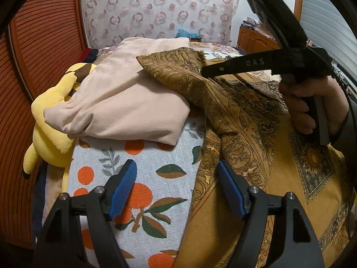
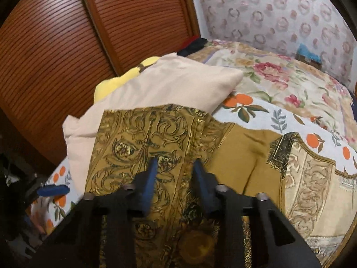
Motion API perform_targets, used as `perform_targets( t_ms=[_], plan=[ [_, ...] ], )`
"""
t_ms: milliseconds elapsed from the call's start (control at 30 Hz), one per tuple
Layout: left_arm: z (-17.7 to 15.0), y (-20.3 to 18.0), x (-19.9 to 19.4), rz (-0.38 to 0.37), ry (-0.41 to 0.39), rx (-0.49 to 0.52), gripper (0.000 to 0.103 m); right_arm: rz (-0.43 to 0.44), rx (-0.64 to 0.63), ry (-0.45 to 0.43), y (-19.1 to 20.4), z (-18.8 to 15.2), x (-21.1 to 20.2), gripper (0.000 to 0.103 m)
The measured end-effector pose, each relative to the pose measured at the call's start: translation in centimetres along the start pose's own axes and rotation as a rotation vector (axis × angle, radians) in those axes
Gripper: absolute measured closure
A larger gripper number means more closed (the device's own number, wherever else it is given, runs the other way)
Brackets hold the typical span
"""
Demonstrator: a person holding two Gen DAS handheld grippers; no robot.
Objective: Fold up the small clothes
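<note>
Mustard patterned cloth [image 2: 142,138] lies partly folded, its lifted flap clenched by the right gripper [image 2: 176,165] to carry it over; left gripper [image 1: 176,174] gapes released.

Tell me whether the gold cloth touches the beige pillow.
Touching. The right wrist view shows the gold cloth draped over the beige pillow.

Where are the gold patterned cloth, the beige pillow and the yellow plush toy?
gold patterned cloth [image 2: 142,134]: right wrist view, on its raised scrollwork border.
beige pillow [image 1: 125,102]: left wrist view, on its smooth upper face.
yellow plush toy [image 1: 48,134]: left wrist view, on its body beside the pillow.
</note>
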State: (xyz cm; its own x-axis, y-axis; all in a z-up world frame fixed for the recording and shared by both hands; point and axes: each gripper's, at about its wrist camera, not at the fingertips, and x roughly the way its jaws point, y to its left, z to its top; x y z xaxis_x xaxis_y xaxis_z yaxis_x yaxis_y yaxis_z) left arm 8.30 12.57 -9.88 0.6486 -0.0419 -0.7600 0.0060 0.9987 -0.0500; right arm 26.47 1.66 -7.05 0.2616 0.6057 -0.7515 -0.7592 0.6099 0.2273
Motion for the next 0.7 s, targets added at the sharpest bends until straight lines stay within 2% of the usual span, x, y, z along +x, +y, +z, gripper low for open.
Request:
perform_targets(
  t_ms=[33, 167, 300, 400, 533, 567, 600, 700],
  plan=[
    [0.0, 0.0, 0.0, 0.0, 0.0, -0.003, 0.028, 0.004, -0.013, 0.001, 0.3, -0.2, -0.3, 0.099],
    [0.0, -0.1, -0.2, -0.013, -0.005, -0.015, 0.028, 0.023, -0.048, -0.071, 1.1, -0.7, -3.4, 0.102],
    [-0.1, -0.1, -0.3, -0.018, -0.01, -0.026, 0.028, -0.031, -0.05, -0.143, 1.2, -1.1, -7.7, 0.103],
    [0.1, 0.4, -0.6, -0.018, -0.03, -0.029, 0.028, -0.063, -0.054, -0.155, 0.7, -1.5, -9.5, 0.102],
    [1.2, 0.8, -1.8, -0.049, -0.082, -0.048, 0.028, -0.06, -0.054, -0.126, -0.4, -1.9, -9.2, 0.101],
    [1.6, 1.0, -2.1, -0.055, -0.097, -0.053, 0.028, -0.054, -0.054, -0.118, -0.4, -2.0, -8.8, 0.097],
    [2.4, 1.2, -2.4, -0.059, -0.108, -0.057, 0.028, -0.035, -0.055, -0.11, -0.4, -2.2, -8.1, 0.087],
    [3.9, 1.8, -2.9, -0.04, -0.128, -0.048, 0.028, 0.001, -0.047, -0.094, 0.0, -2.1, -5.9, 0.073]
  ],
)
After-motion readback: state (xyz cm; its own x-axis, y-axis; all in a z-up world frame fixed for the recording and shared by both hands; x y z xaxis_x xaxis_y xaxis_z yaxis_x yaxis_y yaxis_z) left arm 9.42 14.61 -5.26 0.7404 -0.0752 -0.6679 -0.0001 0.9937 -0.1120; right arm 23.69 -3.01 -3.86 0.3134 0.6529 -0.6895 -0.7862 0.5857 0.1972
